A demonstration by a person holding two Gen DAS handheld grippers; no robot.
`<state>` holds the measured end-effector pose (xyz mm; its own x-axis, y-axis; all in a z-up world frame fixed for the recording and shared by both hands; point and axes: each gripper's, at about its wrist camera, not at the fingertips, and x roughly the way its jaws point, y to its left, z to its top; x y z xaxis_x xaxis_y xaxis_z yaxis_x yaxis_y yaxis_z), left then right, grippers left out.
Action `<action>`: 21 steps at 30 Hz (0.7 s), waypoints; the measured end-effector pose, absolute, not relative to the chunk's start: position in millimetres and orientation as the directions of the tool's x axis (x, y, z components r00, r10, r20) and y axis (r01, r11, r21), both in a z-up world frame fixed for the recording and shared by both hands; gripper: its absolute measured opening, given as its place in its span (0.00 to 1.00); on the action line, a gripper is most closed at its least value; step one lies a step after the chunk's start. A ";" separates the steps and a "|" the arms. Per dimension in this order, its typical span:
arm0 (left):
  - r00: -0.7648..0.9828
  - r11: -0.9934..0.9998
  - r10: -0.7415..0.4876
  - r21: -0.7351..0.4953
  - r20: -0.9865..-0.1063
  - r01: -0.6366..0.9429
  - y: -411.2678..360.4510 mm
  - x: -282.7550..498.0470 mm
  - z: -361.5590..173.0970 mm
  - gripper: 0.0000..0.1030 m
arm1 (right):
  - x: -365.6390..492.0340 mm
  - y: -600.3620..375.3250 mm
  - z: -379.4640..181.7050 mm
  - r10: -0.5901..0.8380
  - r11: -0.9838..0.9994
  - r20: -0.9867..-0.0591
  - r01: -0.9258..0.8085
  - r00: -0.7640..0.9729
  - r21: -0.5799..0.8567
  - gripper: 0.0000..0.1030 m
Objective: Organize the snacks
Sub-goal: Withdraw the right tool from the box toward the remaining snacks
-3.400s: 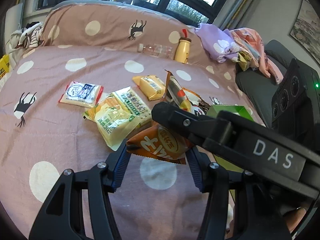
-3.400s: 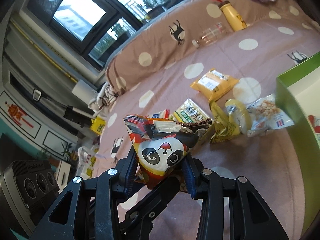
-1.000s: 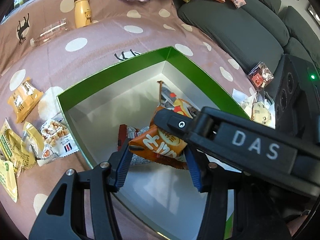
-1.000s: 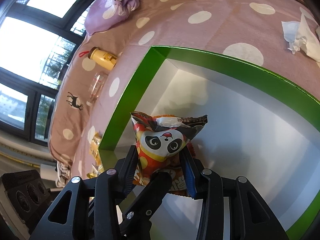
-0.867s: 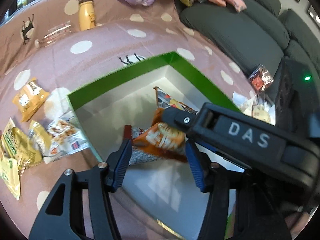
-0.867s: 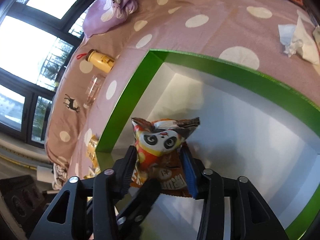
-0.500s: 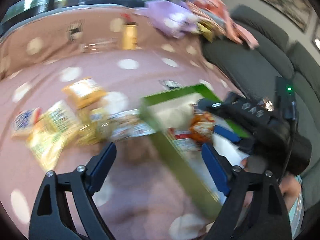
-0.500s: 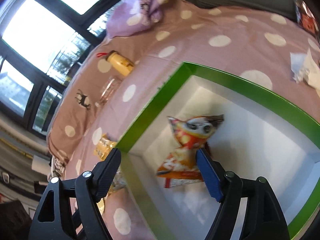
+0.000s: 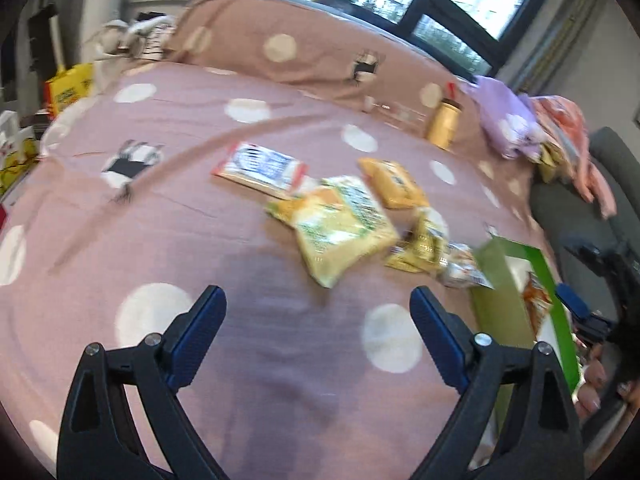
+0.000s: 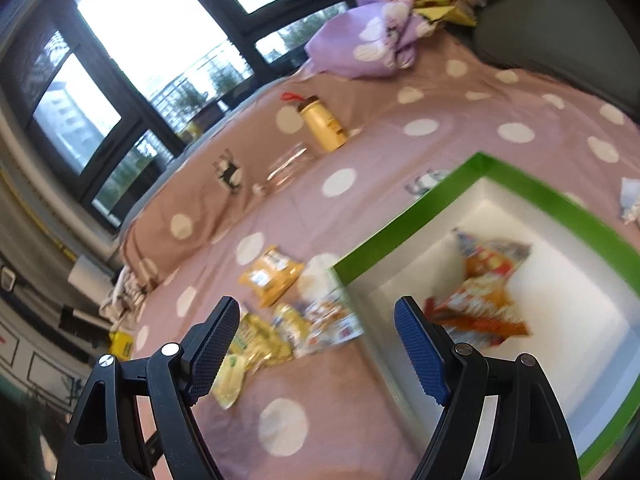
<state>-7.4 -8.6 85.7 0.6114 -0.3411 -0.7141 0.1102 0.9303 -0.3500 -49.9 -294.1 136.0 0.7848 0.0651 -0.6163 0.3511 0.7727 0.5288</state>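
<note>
- green box (image 10: 404, 222): white inside, on the dotted pink cover (image 9: 168, 216); holds orange snack packets (image 10: 480, 300), blurred.
- loose snacks: yellow-green packet (image 9: 344, 232), orange-yellow packet (image 9: 394, 184) and red-edged white packet (image 9: 260, 166) lie on the cover outside the box; a small clear bag (image 10: 332, 324) rests just beside the box wall.
- left gripper (image 9: 318, 328): jaws opening wide, nothing between them, above bare cover near the loose packets.
- right gripper (image 10: 316, 344): jaws spread, empty, over the box's near corner.
- surroundings: yellow bottle (image 10: 322, 124), clear bottle (image 10: 286, 168), purple cloth (image 10: 372, 44), dark windows (image 10: 132, 92).
</note>
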 end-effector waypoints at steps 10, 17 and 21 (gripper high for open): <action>0.590 0.928 -0.315 -0.371 -0.743 0.029 16.8 2.1 74.5 0.91 | 1.1 -235.1 110.0 0.110 0.866 -0.729 0.294 0.676 0.404 0.77; 0.571 0.930 -0.304 -0.367 -0.763 0.004 19.1 7.7 70.5 0.91 | 49.6 -196.8 91.3 -0.001 0.941 -0.763 0.259 0.647 0.218 0.71; 0.564 0.930 -0.303 -0.367 -0.768 0.000 20.6 9.5 69.0 0.91 | 65.8 -191.8 68.6 -0.043 0.953 -0.800 0.265 0.599 0.148 0.70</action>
